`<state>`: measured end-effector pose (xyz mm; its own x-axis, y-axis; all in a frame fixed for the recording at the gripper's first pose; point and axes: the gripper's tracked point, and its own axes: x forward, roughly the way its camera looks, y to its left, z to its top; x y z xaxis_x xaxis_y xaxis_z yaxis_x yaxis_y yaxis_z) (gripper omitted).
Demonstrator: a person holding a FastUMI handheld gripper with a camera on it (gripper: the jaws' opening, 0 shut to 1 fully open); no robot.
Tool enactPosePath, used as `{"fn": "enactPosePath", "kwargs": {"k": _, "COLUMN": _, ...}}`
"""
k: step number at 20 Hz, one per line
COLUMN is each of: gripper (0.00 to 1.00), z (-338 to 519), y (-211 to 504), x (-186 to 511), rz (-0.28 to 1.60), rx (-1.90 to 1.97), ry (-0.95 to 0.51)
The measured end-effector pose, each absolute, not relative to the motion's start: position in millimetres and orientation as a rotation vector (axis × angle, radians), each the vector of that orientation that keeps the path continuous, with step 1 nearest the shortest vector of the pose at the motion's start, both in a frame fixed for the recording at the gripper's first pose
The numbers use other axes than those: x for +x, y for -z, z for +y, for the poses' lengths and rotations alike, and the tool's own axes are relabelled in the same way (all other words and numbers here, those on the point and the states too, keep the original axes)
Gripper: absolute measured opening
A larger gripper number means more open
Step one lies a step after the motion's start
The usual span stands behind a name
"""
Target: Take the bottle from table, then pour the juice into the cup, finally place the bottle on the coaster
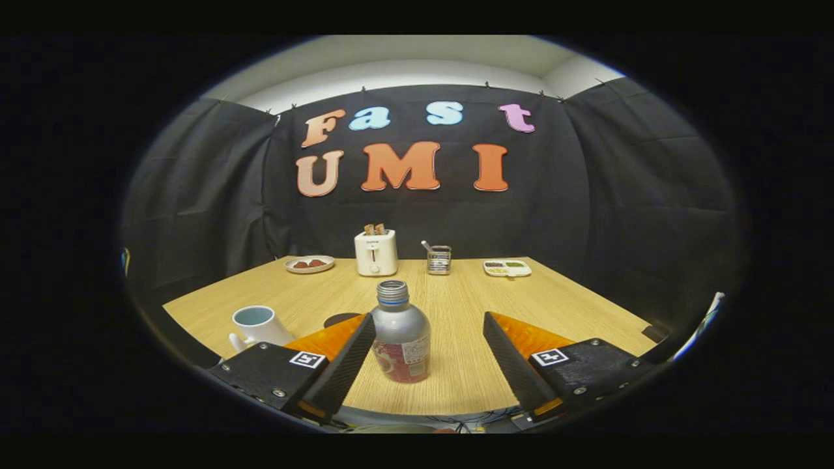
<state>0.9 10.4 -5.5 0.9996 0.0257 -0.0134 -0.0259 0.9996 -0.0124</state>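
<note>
Wooden table (456, 365) under the booth's dark cloth wall carries the work. Gripper (430, 326) is released, jaws spread wide, with the bottle (401, 335) standing between them, close against the left finger and well clear of the right; neither finger presses it. Bottle stands upright, long axis vertical, uncapped mouth pointing up, judged positioned for a side grasp. Cup (257, 326) sits beyond the left finger, a dark coaster (340, 318) just past that fingertip.
</note>
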Motion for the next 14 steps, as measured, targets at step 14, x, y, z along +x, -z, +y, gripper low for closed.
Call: {"fn": "enactPosePath", "kwargs": {"k": 14, "gripper": 0.99, "z": 25, "y": 13, "x": 7, "rz": 0.024, "rx": -0.008, "ry": -0.062}}
